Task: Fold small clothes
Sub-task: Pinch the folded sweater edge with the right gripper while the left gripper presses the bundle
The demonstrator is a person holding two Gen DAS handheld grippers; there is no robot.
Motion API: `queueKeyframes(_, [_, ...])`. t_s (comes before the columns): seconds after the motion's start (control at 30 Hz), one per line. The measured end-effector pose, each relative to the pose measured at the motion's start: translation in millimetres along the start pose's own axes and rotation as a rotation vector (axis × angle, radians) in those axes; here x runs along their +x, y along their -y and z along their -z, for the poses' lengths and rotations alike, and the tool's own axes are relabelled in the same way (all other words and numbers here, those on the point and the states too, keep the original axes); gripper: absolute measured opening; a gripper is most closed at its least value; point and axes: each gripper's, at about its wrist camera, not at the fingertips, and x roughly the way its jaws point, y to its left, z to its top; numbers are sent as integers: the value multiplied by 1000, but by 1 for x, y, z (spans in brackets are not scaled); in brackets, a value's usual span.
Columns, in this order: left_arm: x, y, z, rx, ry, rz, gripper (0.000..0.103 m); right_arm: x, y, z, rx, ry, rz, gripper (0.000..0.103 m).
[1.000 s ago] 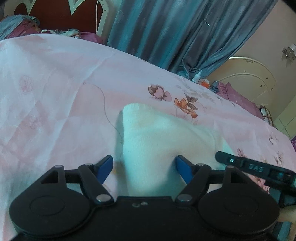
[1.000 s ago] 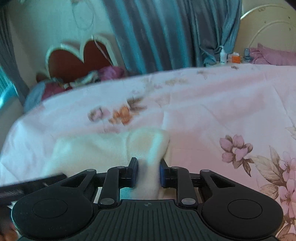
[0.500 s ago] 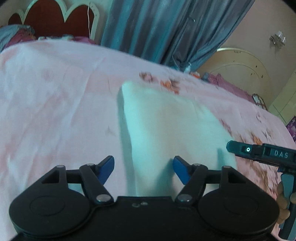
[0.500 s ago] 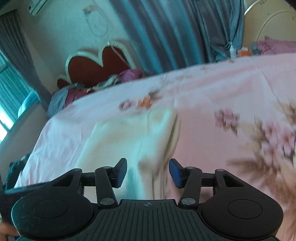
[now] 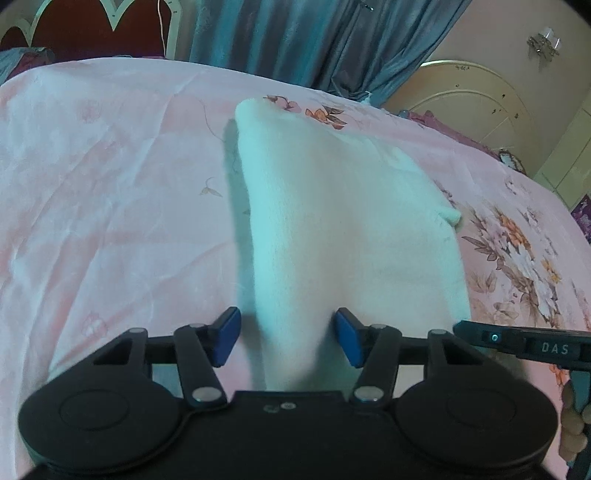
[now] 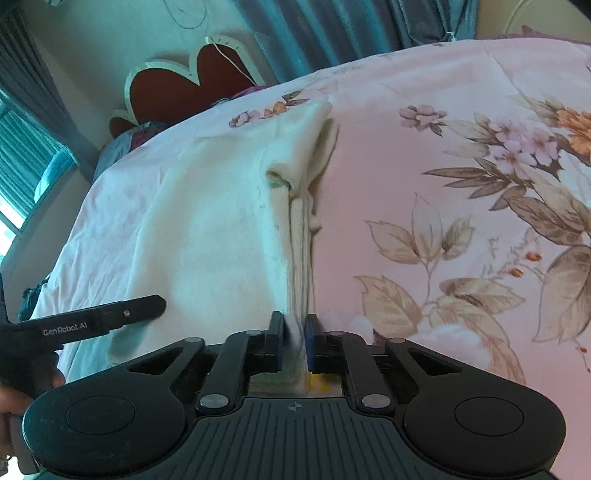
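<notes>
A small white garment [image 5: 332, 221] lies folded on the pink floral bed sheet [image 5: 110, 203]. My left gripper [image 5: 287, 339] straddles its near corner; the jaws are closing, with cloth between the blue pads and a gap still at the left pad. In the right wrist view the same garment [image 6: 221, 229] shows its stacked right edge. My right gripper [image 6: 294, 343] is closing tight on that edge, pads pressing the layers. Each gripper shows in the other's view: the right one [image 5: 524, 345] at the right, the left one [image 6: 92, 319] at the left.
The sheet [image 6: 424, 184] spreads wide around the garment. A red scalloped headboard [image 5: 92, 33] and blue curtains [image 5: 295, 37] stand at the far side, a cream arched bed end [image 5: 472, 107] at the right. A window [image 6: 22, 177] is on the left.
The right gripper let go of the garment's far fold, opened, drew back and shut on its near right edge. The left jaws narrowed around the near corner. The garment now lies flatter.
</notes>
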Motion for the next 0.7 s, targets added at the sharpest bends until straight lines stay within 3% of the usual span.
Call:
queueKeyframes(0.13, [1,8,-4,25,-9,-14,62,2,-12,8,-69,16,59,11])
queueKeyframes(0.2, [0,10,-4,33,-12,-20,71,4,-18,10,-93,23,82,11])
queueKeyframes(0.27, [0,14,-4,39,-17,-37,92,5,-22,13,-116,27,108,11])
queueKeyframes(0.33, [2,19,-4,57,-28,-67,102,6,-27,15,-131,31,137,11])
queueKeyframes(0.7, [7,22,-2,56,-73,-149,103,6,-26,15,-72,49,160,12])
